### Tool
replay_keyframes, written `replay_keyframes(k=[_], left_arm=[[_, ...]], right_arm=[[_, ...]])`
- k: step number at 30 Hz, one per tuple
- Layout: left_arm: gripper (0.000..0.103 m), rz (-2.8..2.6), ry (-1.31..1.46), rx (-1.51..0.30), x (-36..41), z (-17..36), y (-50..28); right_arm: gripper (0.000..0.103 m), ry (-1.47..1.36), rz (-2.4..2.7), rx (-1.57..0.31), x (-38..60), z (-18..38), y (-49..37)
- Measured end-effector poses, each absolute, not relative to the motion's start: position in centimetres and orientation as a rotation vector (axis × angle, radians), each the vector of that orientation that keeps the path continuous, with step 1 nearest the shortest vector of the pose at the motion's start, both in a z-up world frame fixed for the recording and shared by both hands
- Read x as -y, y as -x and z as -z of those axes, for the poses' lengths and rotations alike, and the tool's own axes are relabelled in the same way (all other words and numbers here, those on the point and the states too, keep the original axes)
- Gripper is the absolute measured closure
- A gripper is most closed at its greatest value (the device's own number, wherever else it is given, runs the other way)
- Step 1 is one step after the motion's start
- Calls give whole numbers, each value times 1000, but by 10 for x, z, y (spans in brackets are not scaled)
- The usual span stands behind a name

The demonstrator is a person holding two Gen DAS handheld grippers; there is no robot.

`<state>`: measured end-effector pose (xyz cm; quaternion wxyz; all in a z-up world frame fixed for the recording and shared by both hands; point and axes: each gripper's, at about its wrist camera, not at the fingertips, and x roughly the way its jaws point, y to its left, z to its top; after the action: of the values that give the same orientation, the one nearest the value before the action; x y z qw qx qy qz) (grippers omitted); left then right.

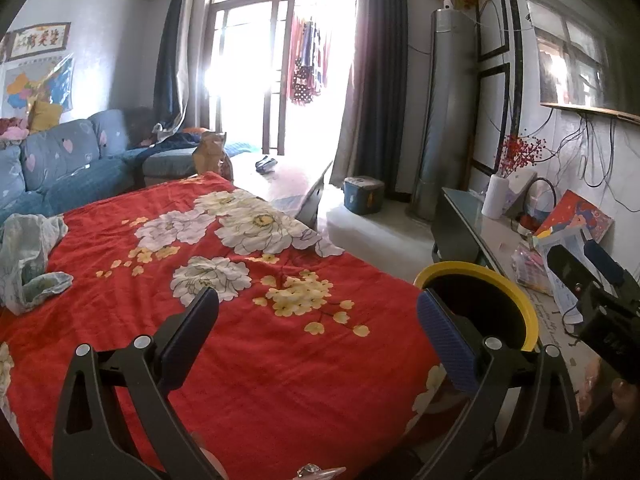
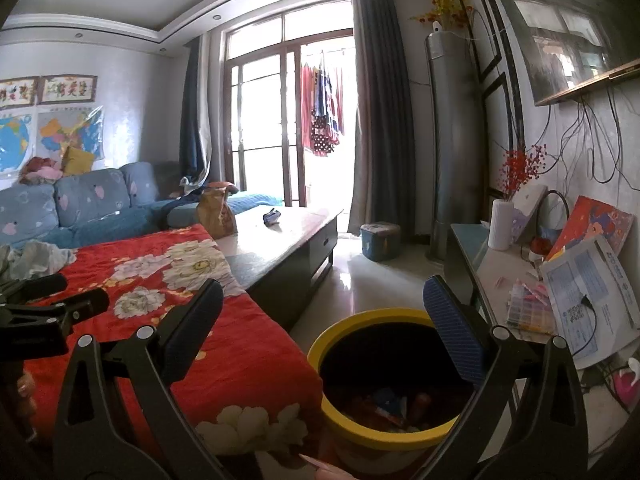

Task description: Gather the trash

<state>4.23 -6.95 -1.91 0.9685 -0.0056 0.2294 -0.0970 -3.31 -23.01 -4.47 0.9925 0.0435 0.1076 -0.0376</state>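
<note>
A yellow-rimmed black trash bin (image 2: 384,376) stands on the floor beside the table, with several colourful wrappers (image 2: 394,402) inside. It also shows in the left wrist view (image 1: 486,304). My right gripper (image 2: 322,322) is open and empty, held above the bin's near side. My left gripper (image 1: 316,328) is open and empty above the red floral cloth (image 1: 248,340) that covers the table. The right gripper shows at the right edge of the left wrist view (image 1: 600,292), and the left gripper at the left of the right wrist view (image 2: 52,308).
A crumpled pale cloth (image 1: 28,260) lies at the table's far left. A blue sofa (image 1: 72,160) stands behind, with a brown paper bag (image 2: 216,212) and a dark coffee table (image 2: 288,240). A side cabinet (image 2: 532,292) with papers, a vase and cables runs along the right wall.
</note>
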Motion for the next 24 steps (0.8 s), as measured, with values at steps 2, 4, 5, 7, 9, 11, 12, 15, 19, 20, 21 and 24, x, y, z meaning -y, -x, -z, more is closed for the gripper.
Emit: replay_keyframes(k=[2,4,5,7,9,11,12,15,19,20,21,24], left_arm=[[7,197,12,-463,70,19,-42],[7,196,10,-463,69,19,-42],[7,197,11,-463,69,19,-42],[7,197,11,-463,69,19,-42],[7,196,12,-462,69,19,-42],[7,197,13,-462,69,19,-42],[7,198,13,-462,69,19,-42],[7,198,12,-463,69,19,-42],[7,198,12,-464,69,19,-42],[7,197,11,-464,69,19,-42],[7,195,10,-464,69,19,-42],[7,197,12,-463,69,19,-42]], right_arm=[[11,-88,74,-216,230,45,33],[11,-88,75,-216,230,45,33],[11,-88,74,-217,230,45,33],[11,-88,77,-215,230,45,33],[11,-88,76,-217,231,45,33],[11,-89,76,-216,231,45,33],[11,-89,76,-217,231,45,33],[11,-93,78,-219,231,46,33],[11,-96,84,-220,231,47,33],[11,-98,84,-220,230,47,34],[11,-99,85,-221,231,48,33],[11,-102,87,-222,229,48,34]])
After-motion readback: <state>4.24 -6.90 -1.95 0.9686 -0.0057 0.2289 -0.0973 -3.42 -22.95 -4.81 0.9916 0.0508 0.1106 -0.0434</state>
